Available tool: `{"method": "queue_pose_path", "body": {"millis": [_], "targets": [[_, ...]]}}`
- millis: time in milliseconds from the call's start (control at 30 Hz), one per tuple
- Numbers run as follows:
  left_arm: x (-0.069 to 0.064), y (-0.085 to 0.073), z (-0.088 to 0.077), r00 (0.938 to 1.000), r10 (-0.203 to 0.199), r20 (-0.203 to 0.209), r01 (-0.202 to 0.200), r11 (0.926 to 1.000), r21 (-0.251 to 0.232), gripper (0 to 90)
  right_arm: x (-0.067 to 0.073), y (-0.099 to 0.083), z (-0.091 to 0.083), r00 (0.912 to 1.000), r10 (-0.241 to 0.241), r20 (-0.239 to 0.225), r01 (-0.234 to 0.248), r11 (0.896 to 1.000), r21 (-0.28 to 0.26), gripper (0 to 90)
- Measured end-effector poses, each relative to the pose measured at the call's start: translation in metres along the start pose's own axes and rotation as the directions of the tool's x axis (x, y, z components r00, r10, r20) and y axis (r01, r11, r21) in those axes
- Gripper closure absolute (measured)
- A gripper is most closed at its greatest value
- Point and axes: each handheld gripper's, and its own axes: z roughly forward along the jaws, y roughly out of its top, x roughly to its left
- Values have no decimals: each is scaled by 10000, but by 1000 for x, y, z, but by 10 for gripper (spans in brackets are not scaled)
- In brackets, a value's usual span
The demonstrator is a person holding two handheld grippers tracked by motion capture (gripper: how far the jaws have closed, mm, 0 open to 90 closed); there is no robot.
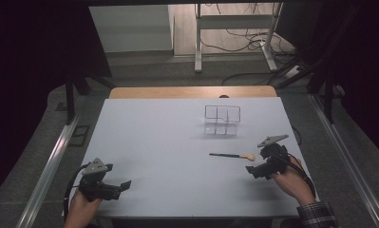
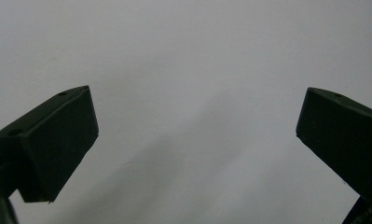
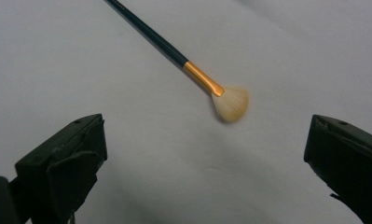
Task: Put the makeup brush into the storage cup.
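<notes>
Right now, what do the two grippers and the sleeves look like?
Both grippers are black, each with two blocky black jaws. The left gripper and the right gripper each carry a grey three-cornered plate on top and trail a dark cable. The jaw blocks are flat-faced, with small holes along the top edge. A plaid cuff shows at the right wrist; the left forearm shows no sleeve.

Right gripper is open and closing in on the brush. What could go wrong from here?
1. The brush lies flat on the white table, so the right gripper may scrape the surface or let the thin handle slip.
2. Its jaws point at the soft bristles; closing there could splay them.
3. The clear organizer is hard to see and could be knocked.
</notes>
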Motion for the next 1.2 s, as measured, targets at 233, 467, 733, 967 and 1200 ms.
{"method": "queue_pose_path", "body": {"millis": [233, 467, 733, 967, 1200], "targets": [[0, 0, 0, 10000, -7, 8, 7, 10000, 28, 0, 0, 13, 7, 9998, -167, 84, 164, 9992, 367, 0], [0, 0, 1, 10000, -40, -8, 40, 10000, 65, 0, 1, 21, 13, 9997, -209, 123, 202, 9981, 584, 0], [0, 0, 1, 10000, -43, -8, 43, 10000, 86, 0, 0, 29, 19, 10000, -67, -6, 68, 9973, 734, 0], [0, 0, 1, 10000, -23, 15, 23, 9999, 98, 0, 0, 36, 24, 9997, -209, -157, 222, 9961, 854, 0], [0, 0, 1, 10000, -32, 60, 32, 10000, 71, 0, -1, 43, 30, 9997, -243, -99, 252, 9939, 1076, 0]]}}
